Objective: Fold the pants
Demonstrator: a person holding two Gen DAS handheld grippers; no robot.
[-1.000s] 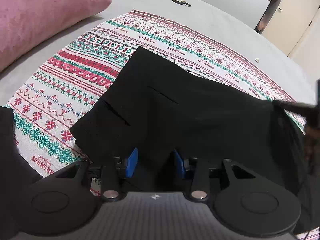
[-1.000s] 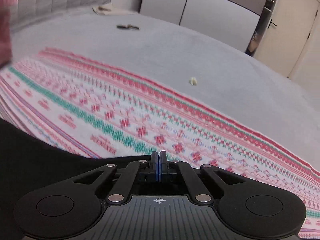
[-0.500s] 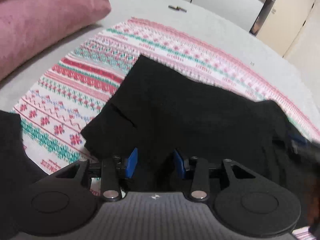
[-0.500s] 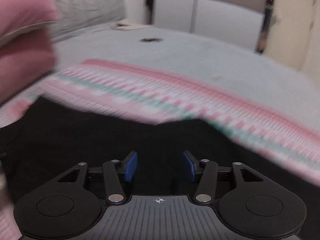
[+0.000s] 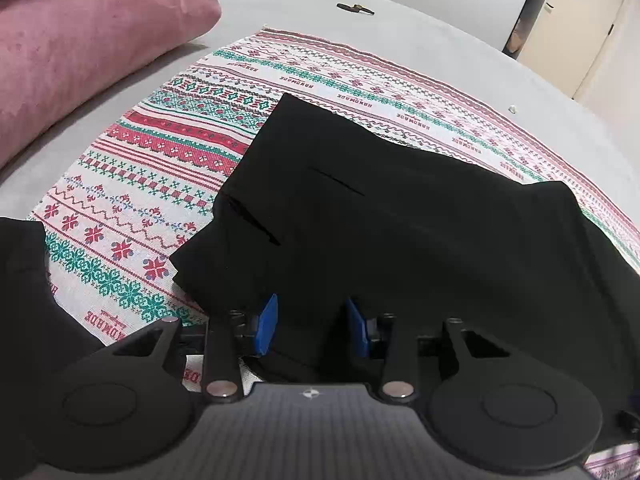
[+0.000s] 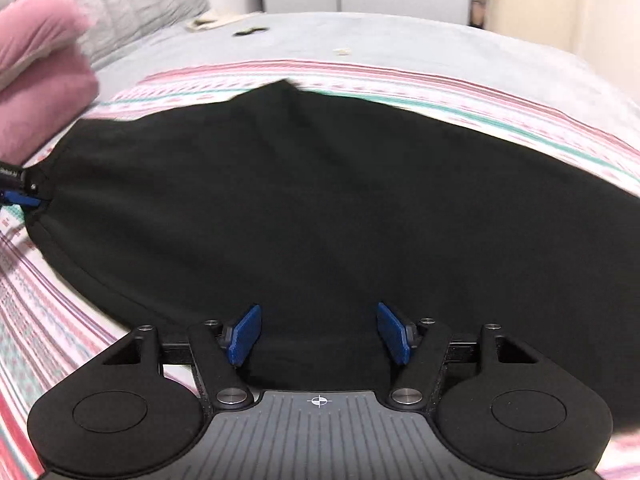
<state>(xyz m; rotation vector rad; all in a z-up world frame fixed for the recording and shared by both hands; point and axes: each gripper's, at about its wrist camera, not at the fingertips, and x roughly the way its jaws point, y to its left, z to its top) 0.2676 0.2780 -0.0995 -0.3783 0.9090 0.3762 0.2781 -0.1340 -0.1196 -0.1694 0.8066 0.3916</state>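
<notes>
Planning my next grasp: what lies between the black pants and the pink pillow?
In the left wrist view, only the patterned cloth and then bare grey bed cover separate the black pants from the pink pillow; nothing else lies there.

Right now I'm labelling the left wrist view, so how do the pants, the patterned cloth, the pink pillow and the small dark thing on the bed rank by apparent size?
1. Pants, nearest the camera, which inflates them.
2. Patterned cloth, partly hidden under the pants, so its place against them is unsure.
3. Pink pillow, cut off by the frame.
4. Small dark thing, far back.
</notes>
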